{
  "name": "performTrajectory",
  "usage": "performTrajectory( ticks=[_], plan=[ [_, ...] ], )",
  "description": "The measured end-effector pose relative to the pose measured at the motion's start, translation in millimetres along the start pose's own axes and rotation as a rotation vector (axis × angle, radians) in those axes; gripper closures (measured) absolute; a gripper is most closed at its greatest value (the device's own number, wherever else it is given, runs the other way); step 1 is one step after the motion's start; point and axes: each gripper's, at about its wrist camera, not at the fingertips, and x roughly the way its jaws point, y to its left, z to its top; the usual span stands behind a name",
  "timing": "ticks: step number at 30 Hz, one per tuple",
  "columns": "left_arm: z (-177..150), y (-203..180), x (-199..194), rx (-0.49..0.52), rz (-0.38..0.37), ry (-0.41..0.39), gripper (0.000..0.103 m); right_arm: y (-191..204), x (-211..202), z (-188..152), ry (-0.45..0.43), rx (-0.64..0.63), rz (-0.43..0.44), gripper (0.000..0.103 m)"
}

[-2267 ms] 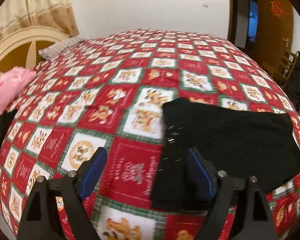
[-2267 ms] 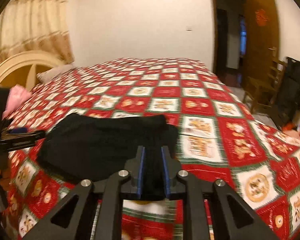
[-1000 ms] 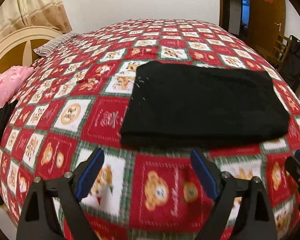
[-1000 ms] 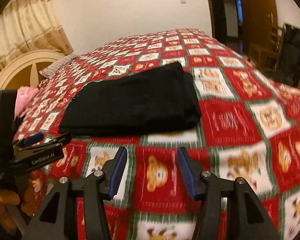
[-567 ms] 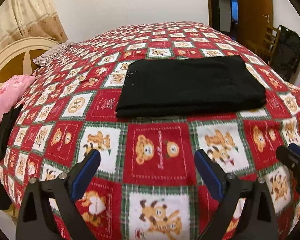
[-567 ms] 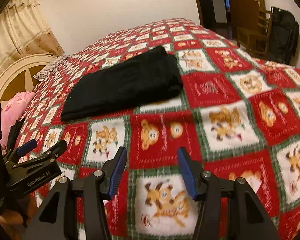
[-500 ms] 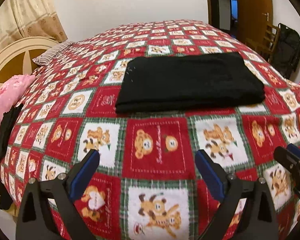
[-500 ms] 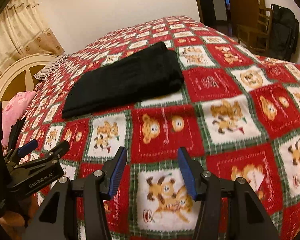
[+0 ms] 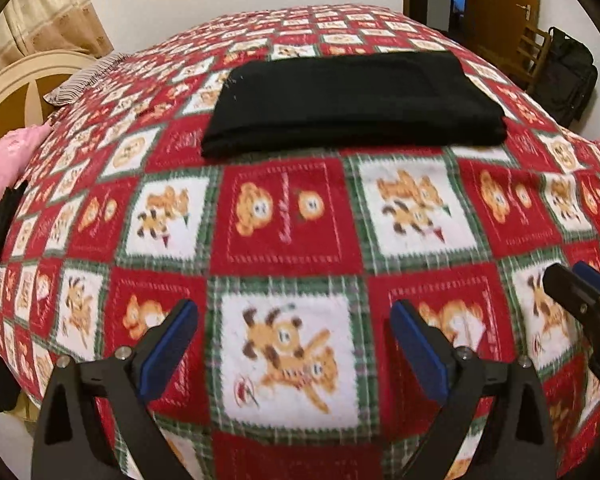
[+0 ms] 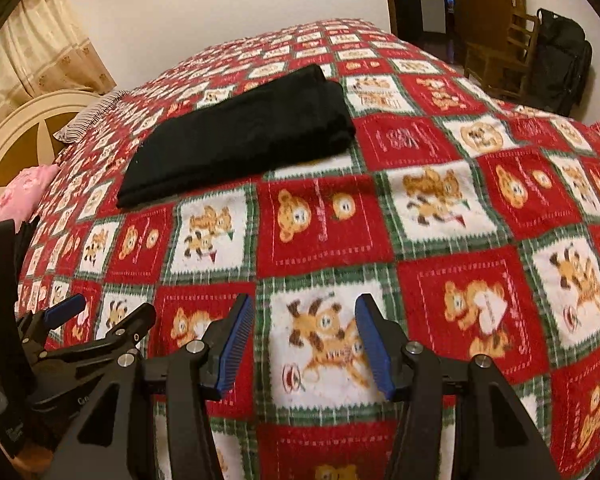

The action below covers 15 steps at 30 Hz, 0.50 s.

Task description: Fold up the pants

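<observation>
The black pants lie folded into a flat rectangle on the red, white and green bear-print bedspread. They also show in the right wrist view, well ahead of the fingers. My left gripper is open and empty, held above the near edge of the bed, well short of the pants. My right gripper is open and empty, also near the bed's front edge. The left gripper shows at the left of the right wrist view, and the right gripper's tip at the right of the left wrist view.
A pink pillow and a dark garment lie at the bed's left edge. A striped pillow sits by the cream headboard. A wooden chair, a black bag and a door stand at the right.
The right gripper let go of the pants and opened. Both grippers have drawn back toward the bed's near edge, so the folded pants now lie farther away.
</observation>
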Motion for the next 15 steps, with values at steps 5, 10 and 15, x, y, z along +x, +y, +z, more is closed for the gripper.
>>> performTrajectory(
  ticks=[5,10,15],
  plan=[
    [-9,0,-14,0.007,-0.007,-0.023,0.004,6,-11,-7,0.002,-0.012,-0.001,0.048],
    [-12,5,-40,-0.002,0.008,-0.087,0.004,19,-38,-11,-0.043,-0.067,-0.013,0.048],
    [-14,12,-77,-0.016,-0.011,-0.191,0.004,28,-80,-10,-0.142,-0.089,-0.003,0.048]
  ],
)
